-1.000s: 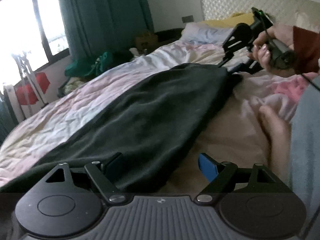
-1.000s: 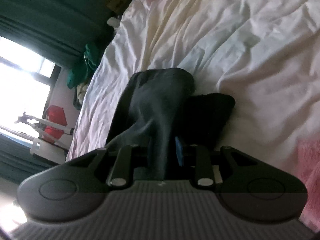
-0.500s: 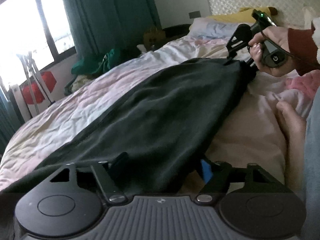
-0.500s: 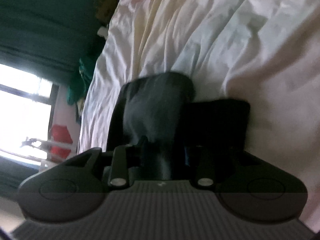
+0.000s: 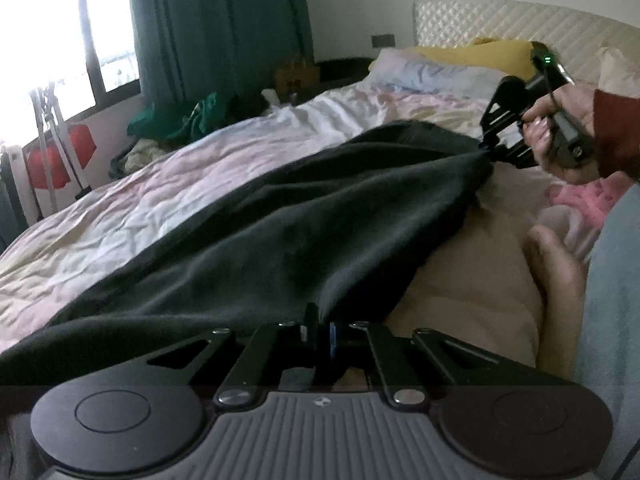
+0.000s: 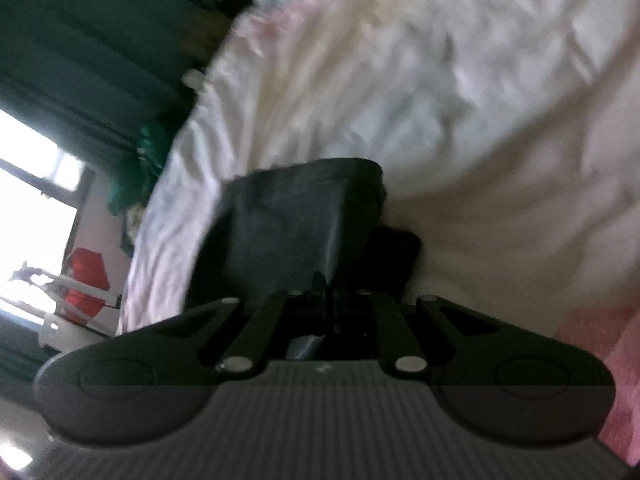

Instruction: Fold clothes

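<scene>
On the bed (image 5: pixel 152 200), we've got the dark garment (image 5: pixel 280 240) stretched across the rumpled white-and-pink sheet, running from our left gripper (image 5: pixel 320 326) at the near edge up to the right gripper (image 5: pixel 486 148) further toward the pillows.

Left gripper: fingers pinched together, hem of the garment clamped between them, cloth fanning out from the pinch. Blue pad visible just right of the pinch.

Right gripper: in the left wrist view it's held by our right hand (image 5: pixel 560 136), red sleeve at the wrist, green LED lit on top; the far corner of the garment is bunched at its tip. From its own camera the right gripper (image 6: pixel 326 286) has its fingers drawn in close, with a strip of the dark garment (image 6: pixel 296 224) running up from between them. That frame is blurred, so fine contact is hard to read.

The garment is taut between the two grips, its left edge lying on the sheet.

Background: teal curtain (image 5: pixel 216 28), yellow pillow (image 5: pixel 480 54), quilted headboard (image 5: pixel 500 20), green clothes heap (image 5: pixel 180 120) by the window.
</scene>
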Demonstrator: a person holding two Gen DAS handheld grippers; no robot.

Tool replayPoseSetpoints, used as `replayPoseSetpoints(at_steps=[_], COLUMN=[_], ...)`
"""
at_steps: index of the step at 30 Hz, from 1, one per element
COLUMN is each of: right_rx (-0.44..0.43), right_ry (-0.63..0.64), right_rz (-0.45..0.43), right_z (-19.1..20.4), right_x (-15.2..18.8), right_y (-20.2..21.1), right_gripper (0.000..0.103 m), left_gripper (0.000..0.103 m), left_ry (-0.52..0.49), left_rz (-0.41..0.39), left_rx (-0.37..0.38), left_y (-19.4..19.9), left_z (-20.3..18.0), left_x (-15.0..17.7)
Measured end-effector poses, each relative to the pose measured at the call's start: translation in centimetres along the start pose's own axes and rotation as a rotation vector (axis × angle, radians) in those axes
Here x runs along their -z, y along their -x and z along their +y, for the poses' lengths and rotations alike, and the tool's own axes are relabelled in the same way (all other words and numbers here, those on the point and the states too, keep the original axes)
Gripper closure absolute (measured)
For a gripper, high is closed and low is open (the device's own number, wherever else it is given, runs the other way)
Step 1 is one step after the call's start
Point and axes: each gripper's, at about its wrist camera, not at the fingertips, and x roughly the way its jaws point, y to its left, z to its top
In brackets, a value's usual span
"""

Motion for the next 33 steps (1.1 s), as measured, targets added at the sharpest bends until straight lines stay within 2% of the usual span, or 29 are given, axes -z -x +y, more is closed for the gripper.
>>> replayPoseSetpoints(at_steps=[4, 8, 11, 16, 18, 21, 25, 27, 29, 33], right_rx=[-0.018, -0.023, -0.026, -0.033, -0.035, -0.032, -0.123, -0.174, -0.216, -0.315], right_ry=[-0.112, -0.144, -0.167, -0.206, -0.222, -0.241, -0.307, -0.36, -0.407, -0.307], right_rz=[0.03, 0.049, 0.064, 0.088, 0.097, 0.116, 0.131, 0.166, 0.146, 0.067], right_z=[-1.5, -1.9, -2.2, -2.6, -2.8, -3.1, -3.8, -4.0, -3.8, -2.2], right_x=[0.0, 0.6, 1.1, 1.8, 2.1, 2.4, 2.2, 1.8, 1.4, 0.1], right_y=[0.4, 0.8, 1.0, 1.5, 1.6, 1.5, 0.0, -1.8, -3.0, -3.7], right_gripper=[0.085, 0.067, 0.056, 0.056, 0.047, 0.046, 0.039, 0.038, 0.038, 0.038], left_gripper=[0.089, 0.082, 0.08, 0.079, 0.079, 0.078, 0.078, 0.078, 0.076, 0.074], left_ry=[0.005, 0.037, 0.073, 0.111, 0.115, 0.125, 0.155, 0.177, 0.202, 0.21], left_rz=[0.016, 0.019, 0.028, 0.038, 0.044, 0.053, 0.059, 0.065, 0.071, 0.083], left_rx=[-0.026, -0.04, -0.035, -0.032, -0.031, -0.024, -0.009, -0.001, 0.008, 0.006], left_y=[-0.4, -0.5, -0.7, -0.9, -1.0, -1.3, -1.6, -1.8, -2.1, -2.5], left_z=[0.4, 0.5, 1.1, 1.3, 1.3, 1.3, 1.5, 1.8, 2.1, 2.3], left_x=[0.1, -0.2, -0.4, -0.6, -0.6, -0.6, -0.6, -0.6, -0.6, -0.5])
